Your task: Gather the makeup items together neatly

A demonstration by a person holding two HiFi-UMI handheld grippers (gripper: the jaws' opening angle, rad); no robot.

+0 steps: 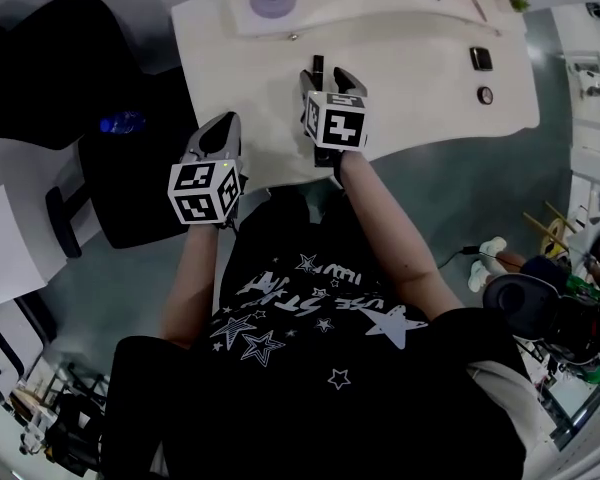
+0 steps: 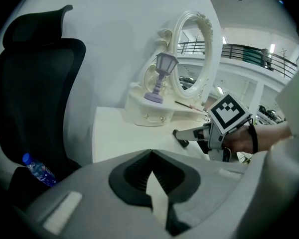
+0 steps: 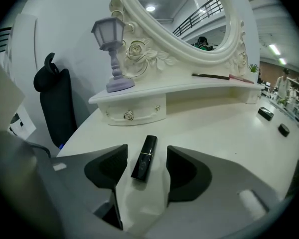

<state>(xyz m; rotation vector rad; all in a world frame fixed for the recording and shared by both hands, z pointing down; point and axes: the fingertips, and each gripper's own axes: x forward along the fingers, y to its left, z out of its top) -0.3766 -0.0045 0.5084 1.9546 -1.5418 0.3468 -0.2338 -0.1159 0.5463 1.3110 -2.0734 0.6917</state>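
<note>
Jaws of the left gripper (image 2: 150,152) are pressed together with nothing between them; it hangs by the near left edge of the white table (image 1: 410,108) and has no part in the pick.

Just beyond it, the right gripper (image 3: 147,152) stands open over the tabletop, angled downward. A black lipstick (image 3: 144,158) lies flat between its jaws, with clear table showing on both sides, so the pads are not touching it. The tube runs roughly along the line of the jaws, so closing them would press on its two long sides.

It looks like a light, rigid tube with a glossy shell and a thin gold band partway along. I judge it likely to slip or skid out under a glancing squeeze, and it may roll if its section is round. The safest hold seems to be square across the middle, spanning the band, so that cap and body are clamped together. Little force should be needed.

Farther off to the right, well apart from the lipstick, a small dark compact (image 1: 481,58) and a round pot (image 1: 485,95) lie on the table. Past those, a dark brush (image 3: 211,75) and a pink pencil (image 3: 241,78) lie on the raised shelf (image 3: 154,94) beside a lilac lamp (image 3: 112,49), below the ornate mirror (image 3: 139,31).
</note>
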